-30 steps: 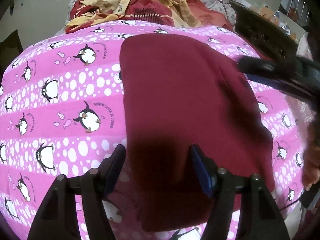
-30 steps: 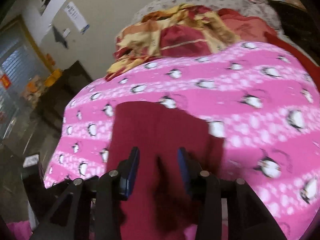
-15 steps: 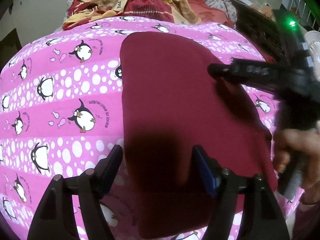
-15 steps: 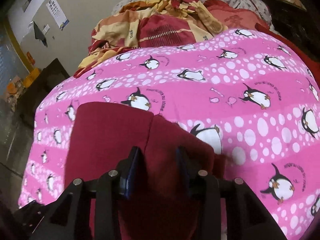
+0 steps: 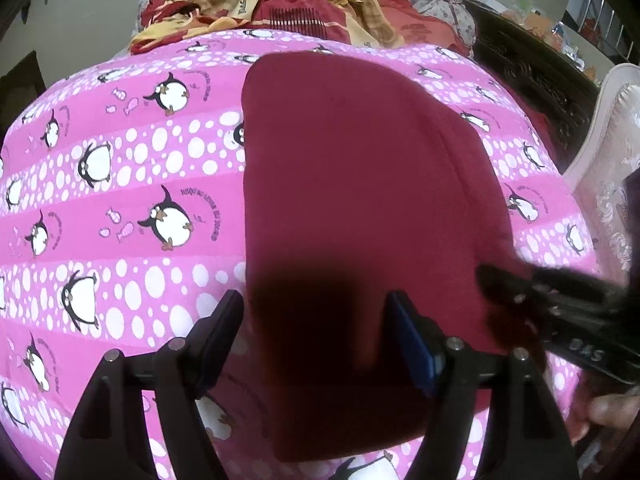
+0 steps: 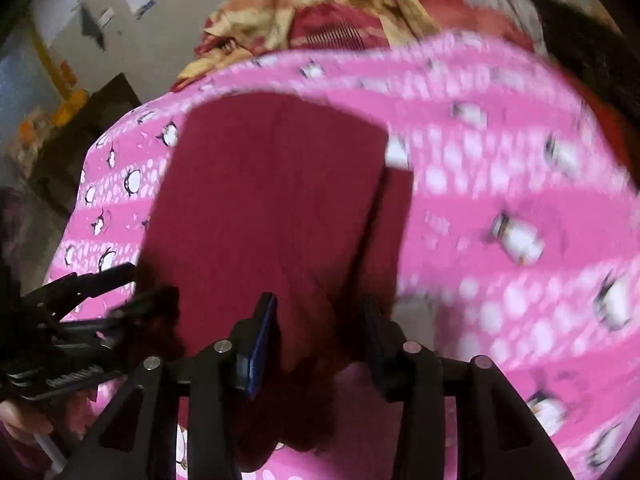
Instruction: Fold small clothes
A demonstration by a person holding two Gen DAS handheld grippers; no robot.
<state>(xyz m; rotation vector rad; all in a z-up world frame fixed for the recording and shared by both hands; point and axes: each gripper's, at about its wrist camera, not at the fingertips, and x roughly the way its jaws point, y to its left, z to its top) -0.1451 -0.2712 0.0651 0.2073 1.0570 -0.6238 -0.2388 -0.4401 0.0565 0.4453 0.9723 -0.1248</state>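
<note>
Left wrist view: dark red garment lies flat on the pink penguin-print bedspread, long axis running away from the camera toward the far end of the bed; near edge sits between and under the left gripper, whose jaws stand wide with cloth in the gap but pads not pressing, so nothing held; right gripper enters from the lower right at the garment's near right corner, blurred, a hand partly visible behind it.

Right wrist view: right gripper points down at the near right part of the red garment; jaws partly apart and opening, a raised fold of fabric between them, pads look clear of it though blur makes that a judgement; a folded-over edge runs lengthwise just right of centre; left gripper shows at the left edge.

Judgement: right side is nearer the loose fold, so the next pinch probably falls there, near corner, then a carry along the long axis.

Surface: soft bedspread, bulging, yields under pressure. Room: crumpled red-and-yellow bedding at the far end; dark furniture to the right; pale wall with papers behind.
</note>
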